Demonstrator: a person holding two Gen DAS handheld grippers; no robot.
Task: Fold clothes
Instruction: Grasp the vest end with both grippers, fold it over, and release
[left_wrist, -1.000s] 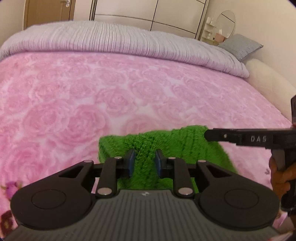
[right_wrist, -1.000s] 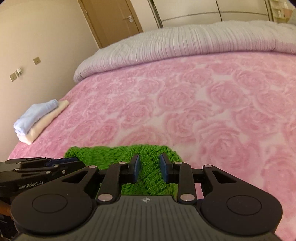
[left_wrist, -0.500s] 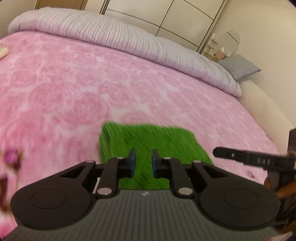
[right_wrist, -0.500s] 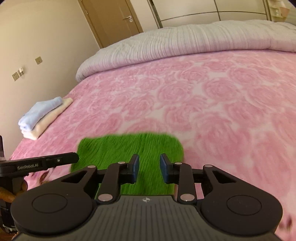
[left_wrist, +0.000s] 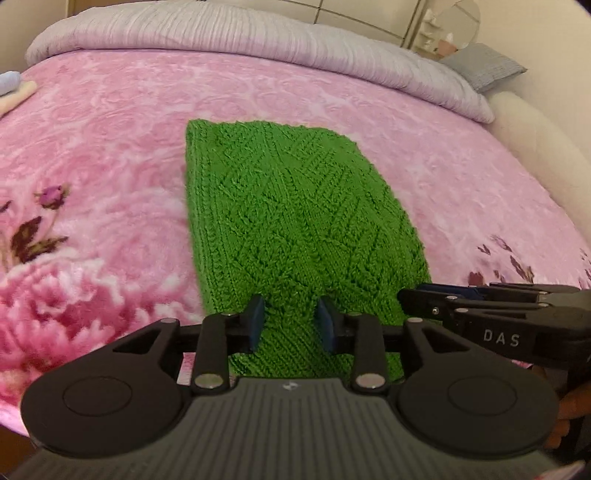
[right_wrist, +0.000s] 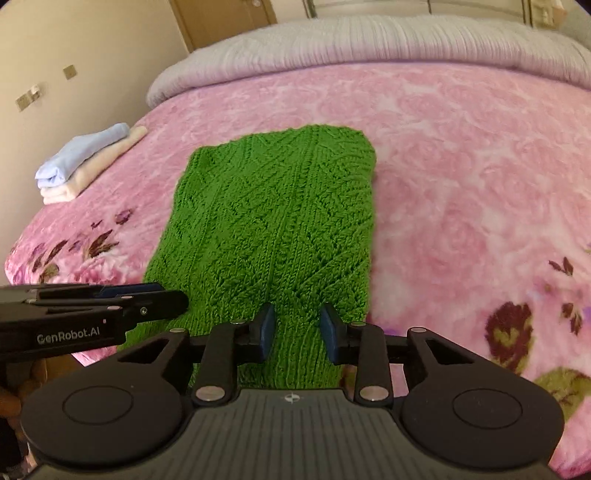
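Green knit garment (left_wrist: 295, 221) lies flat, folded to a long strip, on near part of pink blanket (left_wrist: 110, 110); left gripper (left_wrist: 291, 325) and right gripper (right_wrist: 297, 328), fingers apart and empty over its near end, likely next pinch near corners and fold far.

I see bare pink blanket (right_wrist: 461, 177) right of the green knit (right_wrist: 280, 221); at left, the folded towels (right_wrist: 85, 162) and my left gripper (right_wrist: 162, 301) narrow the way.
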